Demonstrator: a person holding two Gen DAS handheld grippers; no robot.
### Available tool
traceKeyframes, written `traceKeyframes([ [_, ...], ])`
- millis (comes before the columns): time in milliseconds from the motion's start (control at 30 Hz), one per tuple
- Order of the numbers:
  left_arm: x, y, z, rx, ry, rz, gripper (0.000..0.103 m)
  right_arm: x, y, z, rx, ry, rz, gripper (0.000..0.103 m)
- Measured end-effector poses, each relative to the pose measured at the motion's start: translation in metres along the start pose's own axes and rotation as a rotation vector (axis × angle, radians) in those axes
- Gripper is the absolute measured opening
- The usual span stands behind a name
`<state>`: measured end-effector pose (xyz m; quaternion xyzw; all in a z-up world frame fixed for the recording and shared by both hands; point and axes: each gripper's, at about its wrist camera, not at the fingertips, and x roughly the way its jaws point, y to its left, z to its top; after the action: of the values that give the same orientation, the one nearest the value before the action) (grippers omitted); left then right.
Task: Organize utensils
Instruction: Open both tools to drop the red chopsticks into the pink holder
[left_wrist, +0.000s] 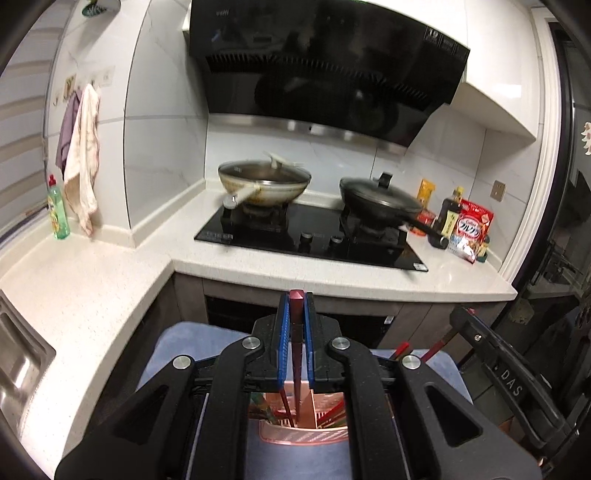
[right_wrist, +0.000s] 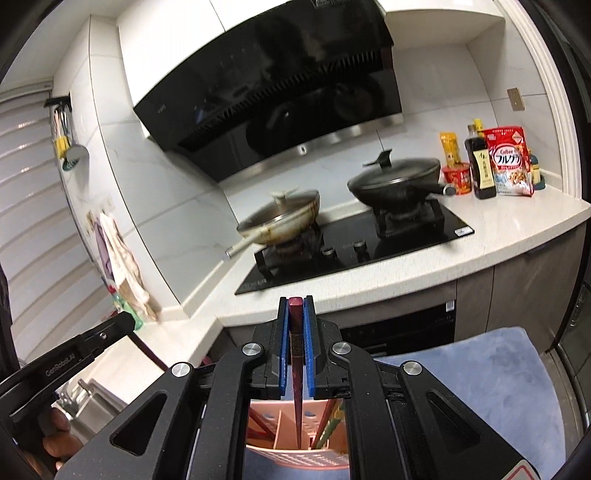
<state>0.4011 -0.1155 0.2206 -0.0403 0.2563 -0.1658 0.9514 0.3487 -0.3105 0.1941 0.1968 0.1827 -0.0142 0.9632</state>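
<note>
My left gripper (left_wrist: 296, 297) is shut on a dark red chopstick (left_wrist: 296, 332) held upright, its lower end reaching down into a pink slotted utensil holder (left_wrist: 303, 437) below the jaws. My right gripper (right_wrist: 296, 301) is shut on another dark red chopstick (right_wrist: 296, 354), its tip pointing down into the same pink holder (right_wrist: 295, 456). Several more chopsticks stand in the holder's compartments. The holder sits on a blue cloth (right_wrist: 491, 373). The right gripper's body shows at the right in the left wrist view (left_wrist: 509, 369); the left gripper's body shows at the left in the right wrist view (right_wrist: 66, 362).
A white L-shaped counter (left_wrist: 92, 295) holds a black gas hob (left_wrist: 314, 236) with a lidded wok (left_wrist: 264, 184) and a black pan (left_wrist: 380, 199). Bottles and a cereal bag (left_wrist: 471, 230) stand at the right. A steel sink (left_wrist: 18, 354) is at the left, with a green bottle (left_wrist: 57, 208).
</note>
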Motion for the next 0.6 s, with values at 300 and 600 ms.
traceKeyframes([
  [300,0.003,0.003,-0.011,0.007,0.029,0.054,0.018,-0.002,0.002,-0.01,-0.026,0.035,0.009,0.019],
  [600,-0.028,-0.012,-0.024,0.075,0.004,0.117,0.046,-0.036,0.012,-0.021,-0.076,0.041,0.003,0.04],
])
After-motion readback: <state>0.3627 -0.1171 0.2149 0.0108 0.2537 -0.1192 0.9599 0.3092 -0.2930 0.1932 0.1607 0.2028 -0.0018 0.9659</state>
